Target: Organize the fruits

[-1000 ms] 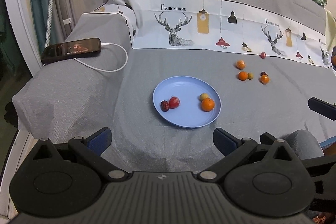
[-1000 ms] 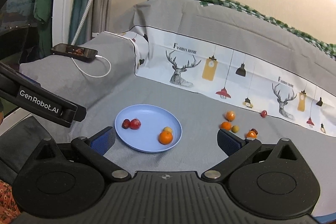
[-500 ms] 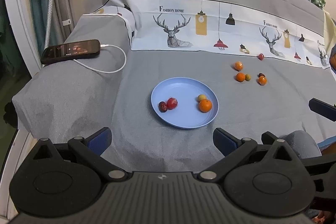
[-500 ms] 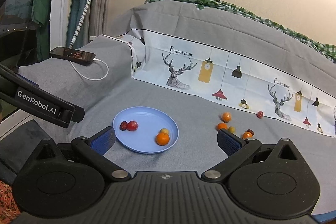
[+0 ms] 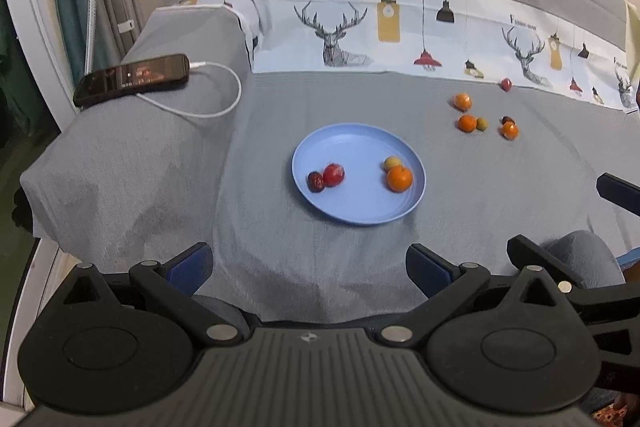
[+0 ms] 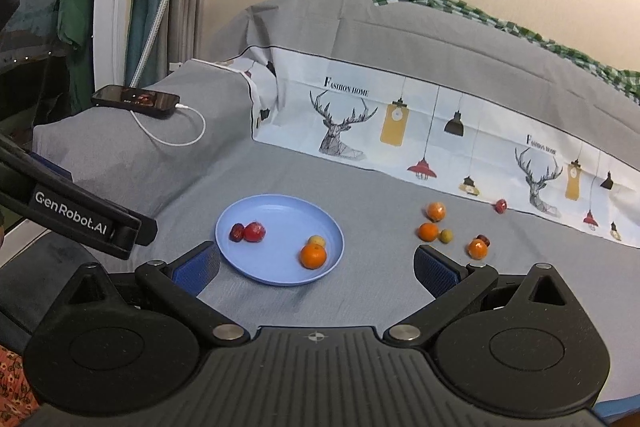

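Both grippers hang above the near edge of the grey bedsheet (image 5: 120,167) with nothing in them. The left gripper (image 5: 308,267) has its jaws spread wide and empty, and the right gripper (image 6: 316,267) is just as wide, nothing between the blue pads (image 6: 434,273).

The blue plate (image 5: 352,143) sits in the middle of the left wrist frame, flat on the sheet. On it, toward the left, a dark red date (image 5: 315,182) touches a red fruit (image 5: 334,174). On the right side of the plate an orange (image 5: 399,178) sits right against a small yellowish fruit (image 5: 391,163).

The rest of the fruit is loose on the sheet, to the upper right of the plate and well apart from it: three small oranges (image 5: 466,123), a little green fruit (image 5: 482,124) touching one of them, a dark one (image 5: 507,119) by the rightmost orange, and a red one (image 5: 506,84) further back at the edge of the printed deer strip (image 5: 340,39).

A phone (image 5: 132,79) lies at the upper left on a raised fold, with a white cable (image 5: 208,111) plugged in and looping toward the middle.
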